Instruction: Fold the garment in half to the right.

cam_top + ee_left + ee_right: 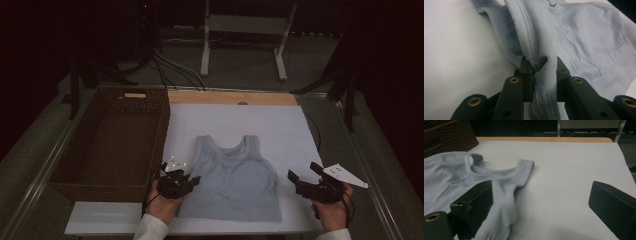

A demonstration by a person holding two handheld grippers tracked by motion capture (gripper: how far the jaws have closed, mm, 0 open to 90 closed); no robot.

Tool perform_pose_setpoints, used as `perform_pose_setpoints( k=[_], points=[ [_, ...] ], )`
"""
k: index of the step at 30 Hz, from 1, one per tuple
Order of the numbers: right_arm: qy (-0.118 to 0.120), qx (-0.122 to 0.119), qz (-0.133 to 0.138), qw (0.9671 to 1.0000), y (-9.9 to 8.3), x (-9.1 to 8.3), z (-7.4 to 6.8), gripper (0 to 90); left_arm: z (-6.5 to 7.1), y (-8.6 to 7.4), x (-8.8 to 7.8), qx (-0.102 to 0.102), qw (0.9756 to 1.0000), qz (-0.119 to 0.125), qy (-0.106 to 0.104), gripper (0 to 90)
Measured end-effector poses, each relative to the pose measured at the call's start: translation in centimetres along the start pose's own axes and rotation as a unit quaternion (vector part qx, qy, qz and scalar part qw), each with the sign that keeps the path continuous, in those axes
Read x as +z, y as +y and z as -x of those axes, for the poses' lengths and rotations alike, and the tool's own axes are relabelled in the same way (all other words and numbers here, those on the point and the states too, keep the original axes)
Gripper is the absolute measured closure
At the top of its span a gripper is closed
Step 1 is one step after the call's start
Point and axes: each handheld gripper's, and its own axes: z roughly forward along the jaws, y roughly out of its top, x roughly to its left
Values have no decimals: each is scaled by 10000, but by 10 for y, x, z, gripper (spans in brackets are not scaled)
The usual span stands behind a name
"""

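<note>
Left gripper view puts the left gripper (pixel 541 75) close on the tank top (pixel 584 37): its fingers (pixel 526 71) are pinching a bunched, ribbed fold of the pale blue fabric at the garment's side edge. The grip takes in only that thin gather (how many layers are caught I cannot tell), so a sharp pull could, I judge, slide the knit out or drag up one layer and leave the rest behind, twisting the shirt.

High view places the tank top (pixel 232 180) flat on the white table (pixel 280 125), straps pointing away from the person, with the wicker basket (pixel 115 140) just beside it on the left. It shows the left gripper (pixel 187 181) at the garment's left edge and the right gripper (pixel 300 181) just off its right edge, apart from the cloth.

Right gripper view confirms that: the right gripper (pixel 539 202) has its fingers (pixel 477 202) spread wide with nothing between them, the near armhole and strap lying ahead. If only the left side lifts, the shirt may fold unevenly or snag on the basket rim.
</note>
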Motion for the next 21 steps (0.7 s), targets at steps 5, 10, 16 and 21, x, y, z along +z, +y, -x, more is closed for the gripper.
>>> perform_pose_setpoints(
  k=[5, 10, 16, 21],
  points=[
    [8, 2, -5, 10000, 0, 0, 0, 60, 2, 2, 0, -21, 10000, 43, -69, 761],
    [13, 3, 0, 10000, 0, 0, 0, 60, 3, 6, -1, -40, 9998, 86, -154, 761],
    [12, 6, 0, 10000, 0, 0, 1, 60, 5, 8, -2, -53, 9996, 134, -231, 761],
    [8, -3, 0, 10000, 0, 0, 1, 60, 7, 11, -3, -11, 9995, 165, -270, 760]
  ],
)
